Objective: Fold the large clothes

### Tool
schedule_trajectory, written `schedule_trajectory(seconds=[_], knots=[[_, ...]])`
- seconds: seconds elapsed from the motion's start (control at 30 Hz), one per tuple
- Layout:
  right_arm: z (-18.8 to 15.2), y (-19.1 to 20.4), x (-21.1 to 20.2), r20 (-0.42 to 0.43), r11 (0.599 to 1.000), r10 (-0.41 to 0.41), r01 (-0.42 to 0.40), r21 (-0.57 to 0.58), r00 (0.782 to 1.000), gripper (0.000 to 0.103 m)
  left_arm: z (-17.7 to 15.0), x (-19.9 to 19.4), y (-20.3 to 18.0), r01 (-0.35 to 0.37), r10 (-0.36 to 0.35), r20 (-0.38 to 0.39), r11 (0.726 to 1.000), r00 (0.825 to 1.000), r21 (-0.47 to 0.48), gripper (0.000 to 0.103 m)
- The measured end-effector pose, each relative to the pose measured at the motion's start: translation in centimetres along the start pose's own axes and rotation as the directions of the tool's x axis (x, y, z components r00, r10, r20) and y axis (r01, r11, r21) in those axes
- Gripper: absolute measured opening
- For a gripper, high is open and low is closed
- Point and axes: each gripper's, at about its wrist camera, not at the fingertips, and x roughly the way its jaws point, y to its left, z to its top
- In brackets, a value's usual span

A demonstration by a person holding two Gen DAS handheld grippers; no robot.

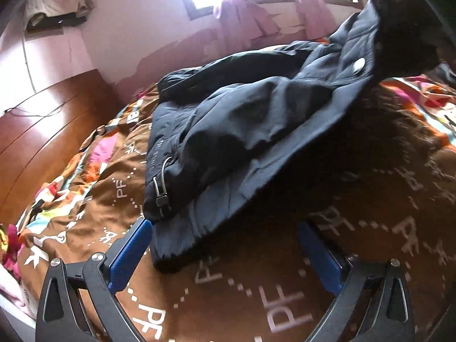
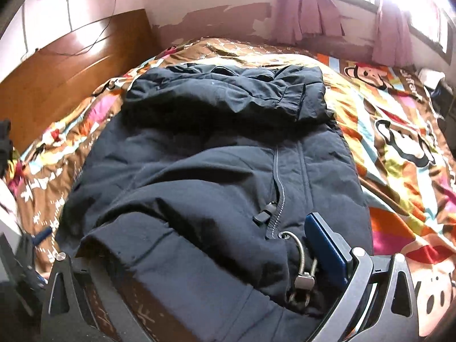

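Note:
A large dark navy padded jacket (image 1: 242,119) lies on the bed, partly folded; its right side hangs lifted off the quilt in the left wrist view. My left gripper (image 1: 225,228) is open, blue fingers (image 1: 131,252) spread wide, with the jacket's lower corner between the tips and not gripped. In the right wrist view the jacket (image 2: 205,176) fills the middle, zipper (image 2: 280,188) running up it. My right gripper (image 2: 199,270) has jacket fabric bunched over its jaws; only the right blue finger (image 2: 325,248) shows, beside a metal cord loop (image 2: 303,259). The left finger is hidden.
The bed carries a brown and multicoloured cartoon quilt (image 1: 256,299), also seen in the right wrist view (image 2: 399,148). A wooden headboard (image 2: 71,65) stands at the left. Pink curtains (image 2: 307,11) hang at a bright window behind the bed.

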Motion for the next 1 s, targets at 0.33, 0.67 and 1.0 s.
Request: schedule_trajectory(seconds=[0.33,0.67,1.0], knots=[[1.2,0.1,0.3,-0.002,1.000,0.014,-0.014,0.005,1.000,0.102,3.0,-0.1,0.1,-0.192,0.191,0.078,0.981,0.979,0.013,0.081],[-0.3,-0.5,-1.2,0.005,1.000,-0.010,0.010,-0.026,1.000,0.102,6.1,-1.5,3.1,-0.166,0.168,0.088,0.986,0.982,-0.030,0.050],[-10.3,3.3,0.0,0.099,0.916,-0.266,0.284,-0.285,0.959,0.101,7.0,-1.6,2.6,-0.145,0.144,0.092,0.989,0.985,0.003,0.034]])
